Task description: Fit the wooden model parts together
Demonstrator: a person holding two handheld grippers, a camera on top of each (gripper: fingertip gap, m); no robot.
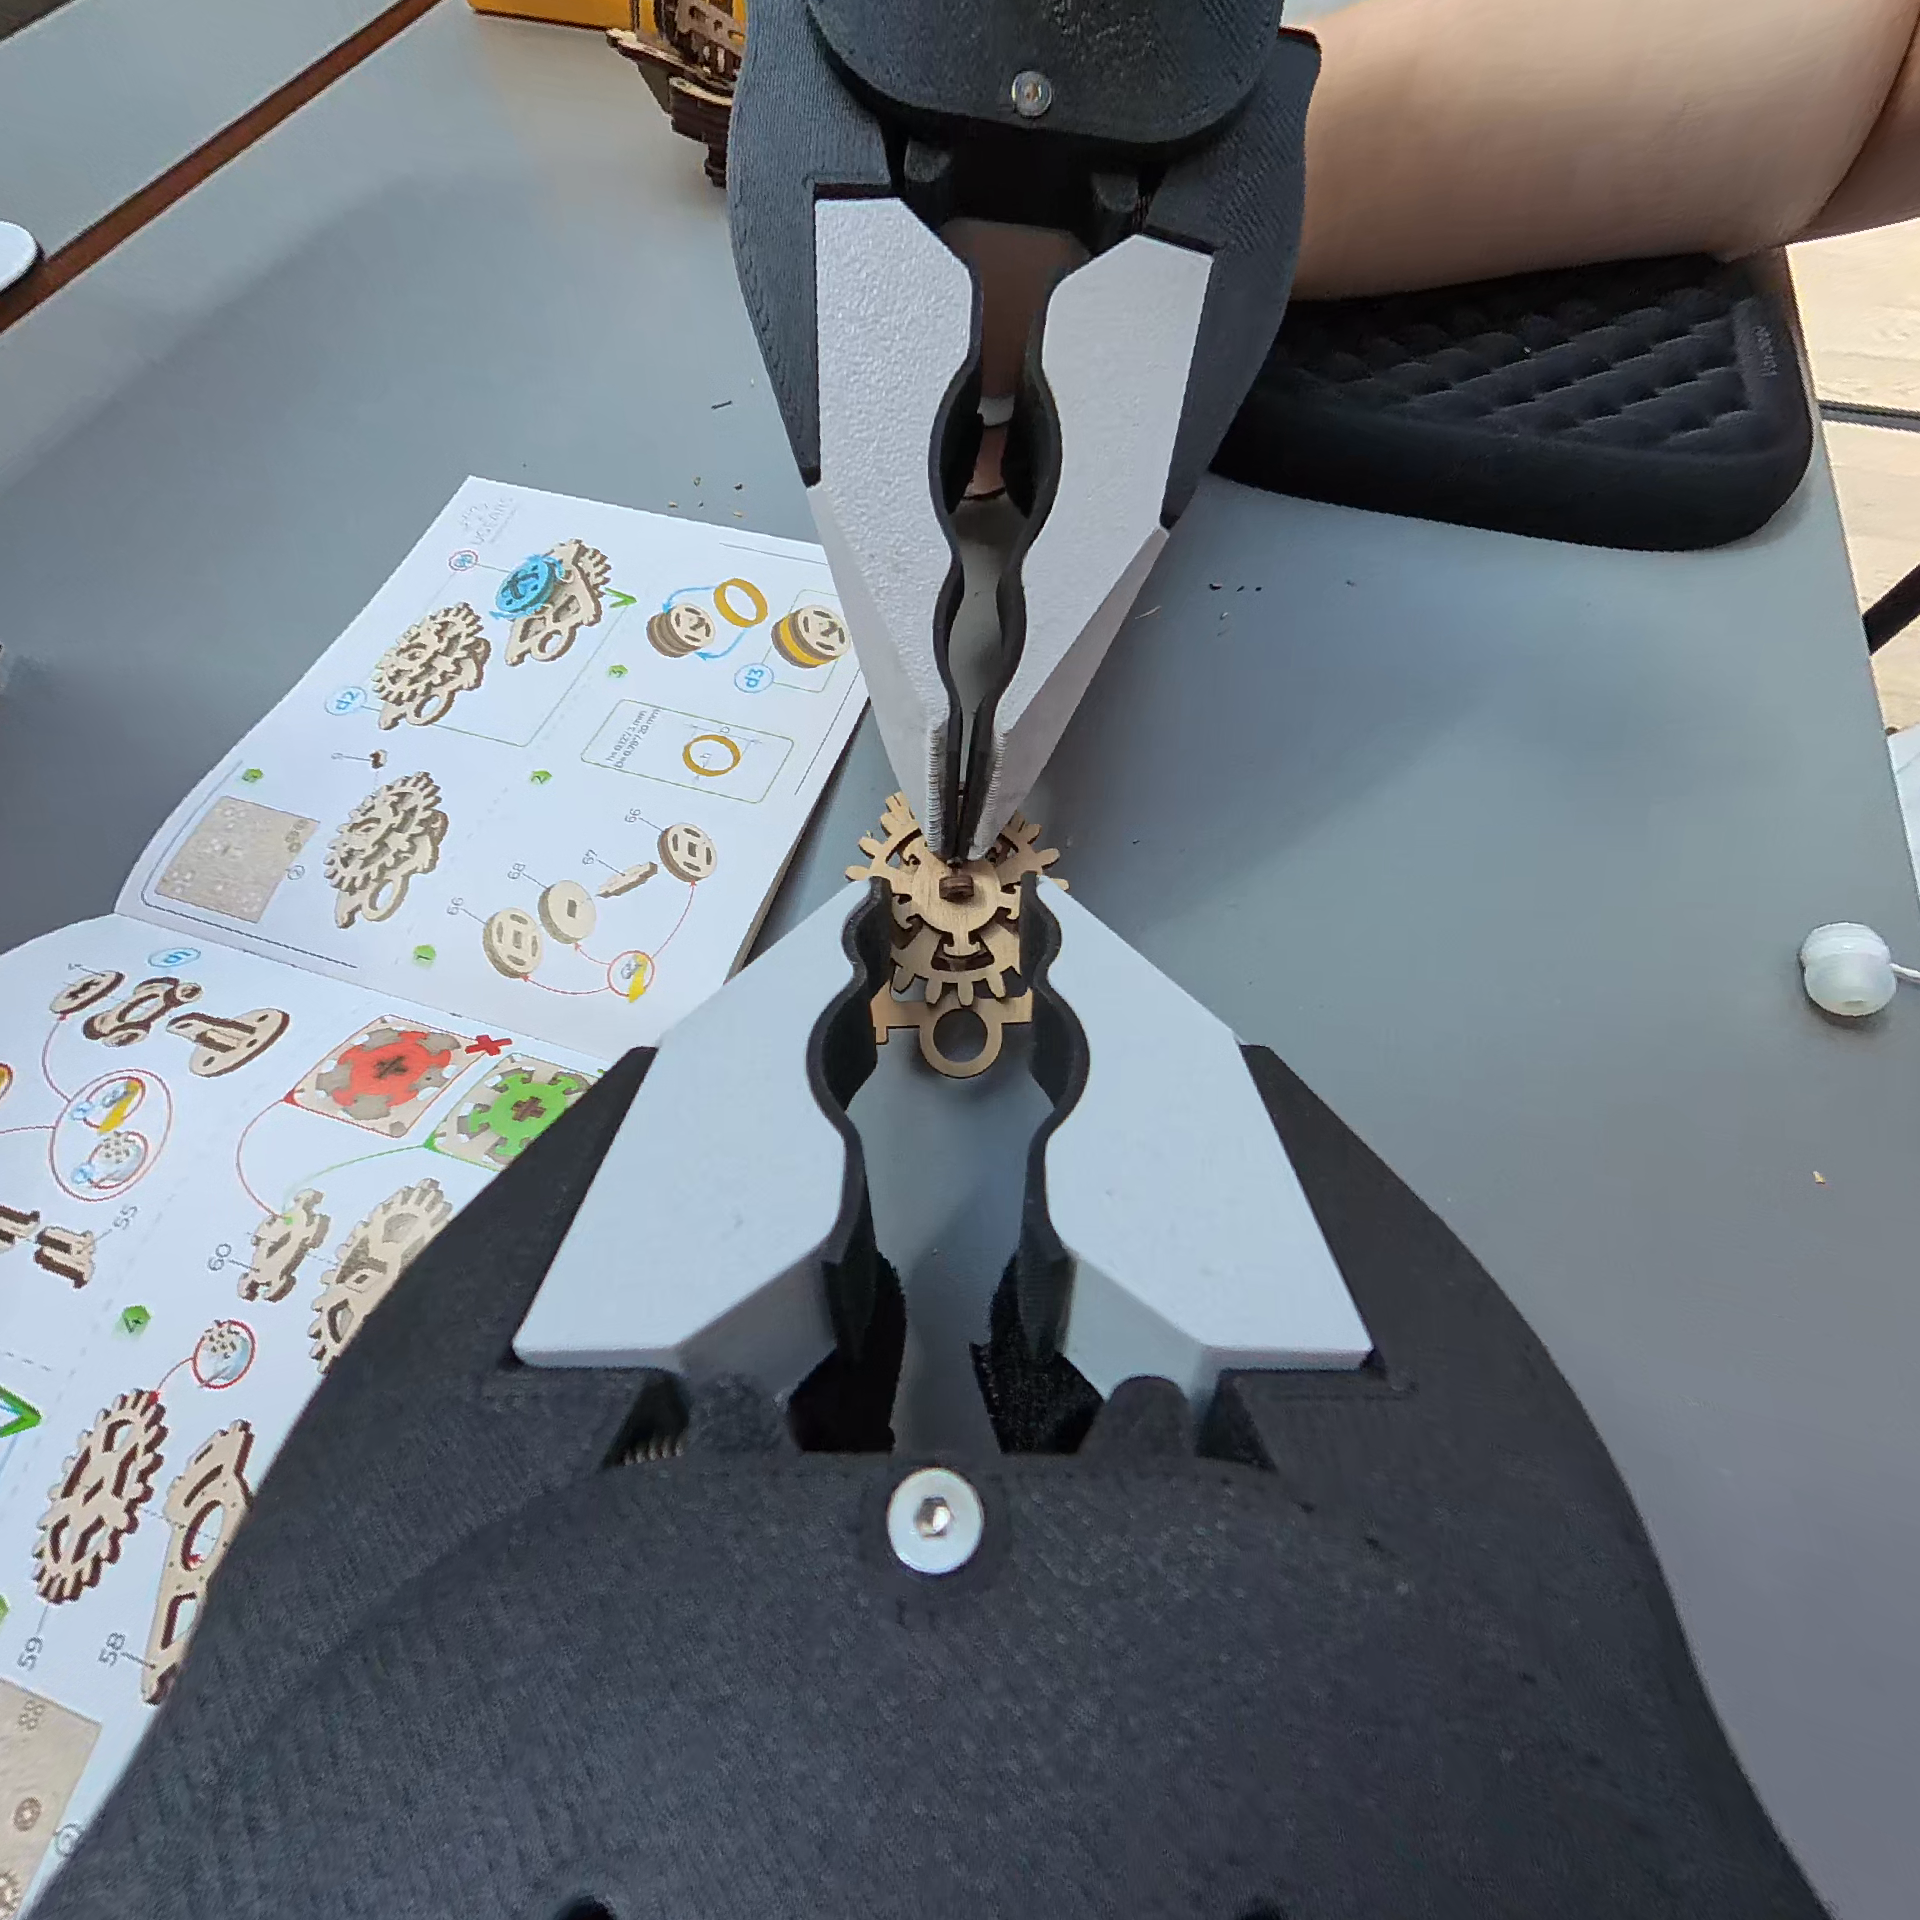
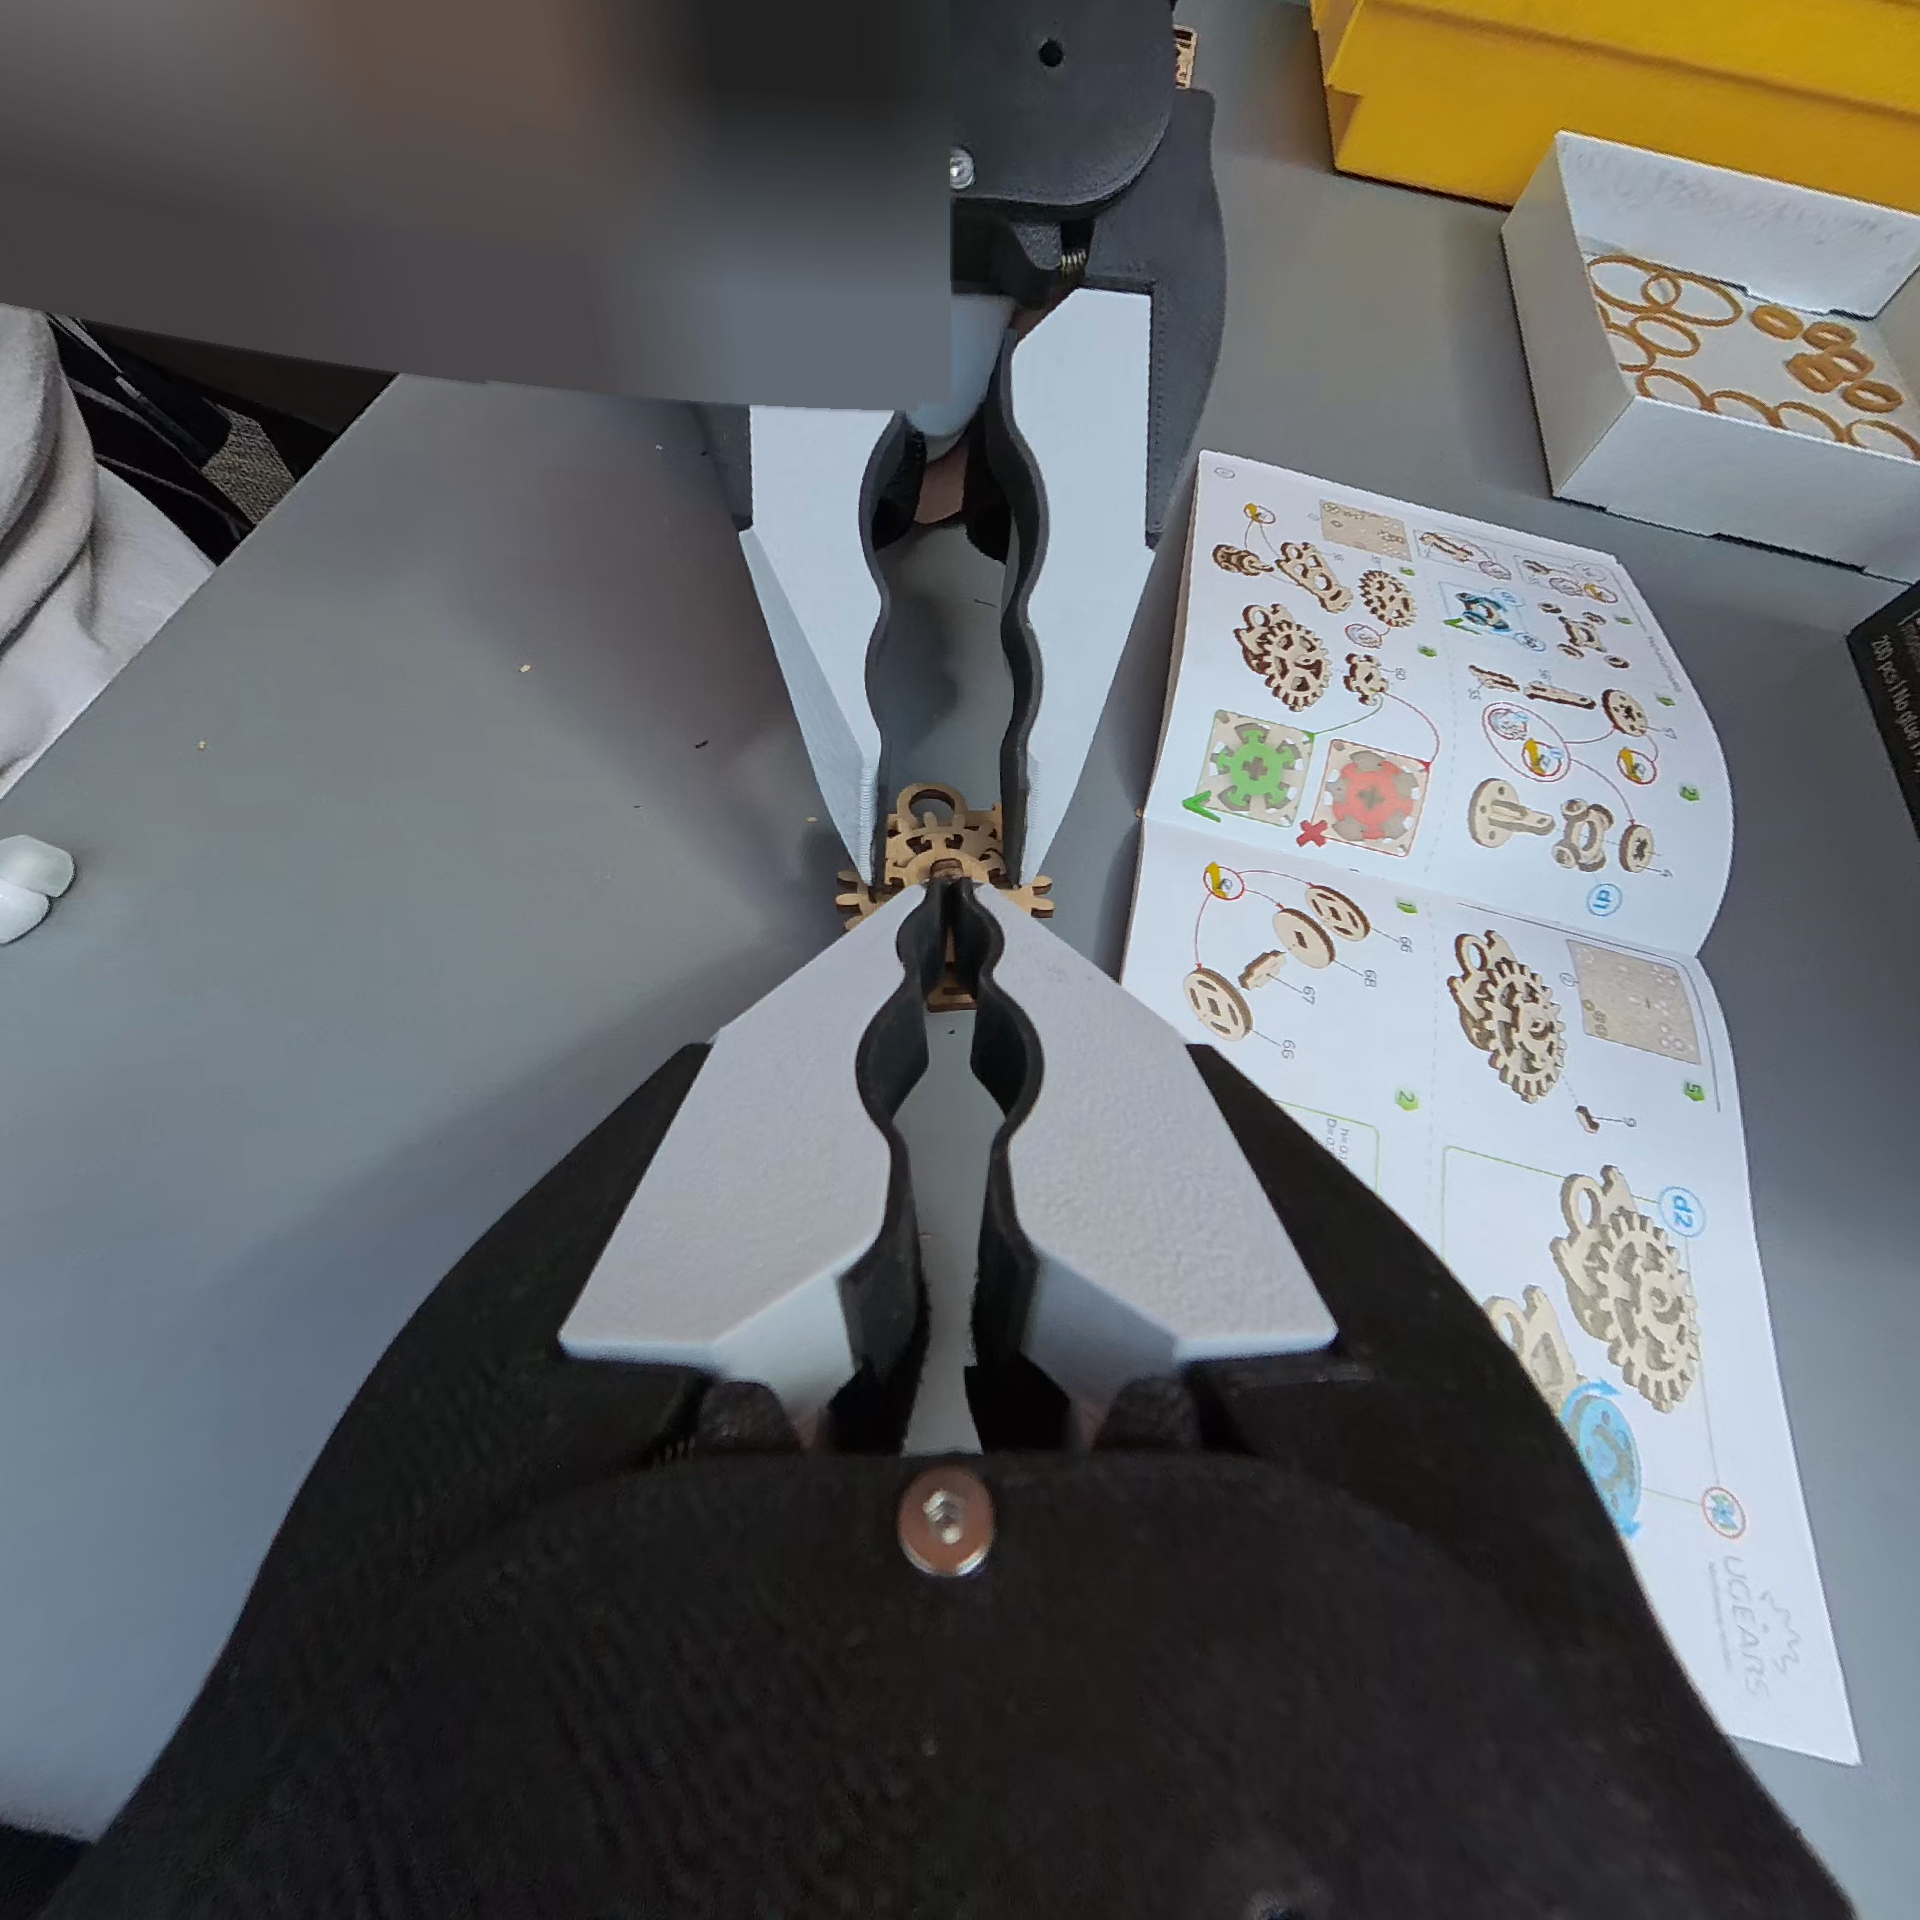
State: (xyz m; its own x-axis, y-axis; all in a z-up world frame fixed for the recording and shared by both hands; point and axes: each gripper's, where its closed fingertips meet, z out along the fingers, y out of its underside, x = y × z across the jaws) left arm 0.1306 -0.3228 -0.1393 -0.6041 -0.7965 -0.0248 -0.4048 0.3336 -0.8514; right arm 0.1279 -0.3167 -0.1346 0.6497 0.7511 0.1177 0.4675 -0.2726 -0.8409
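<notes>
A small wooden gear assembly (image 1: 940,966) with a ring tab is clamped upright between the jaws of my left gripper (image 1: 951,904), just above the grey table. My right gripper (image 1: 964,836) comes in from the opposite side. It is shut on a small dark wooden peg (image 1: 954,885) at the centre hole of the top gear. In the right wrist view my right gripper (image 2: 940,899) pinches the peg (image 2: 943,871) against the gear assembly (image 2: 914,847), which my left gripper (image 2: 948,831) holds from the far side.
An open instruction booklet (image 1: 468,831) lies on the table, also in the right wrist view (image 2: 1455,935). A white box of wooden rings (image 2: 1714,343) and a yellow box (image 2: 1558,94) stand beyond it. A black padded cushion (image 1: 1507,395) carries a person's forearm (image 1: 1558,135). Only a small space, under 4 cm, lies between the two pairs of fingers.
</notes>
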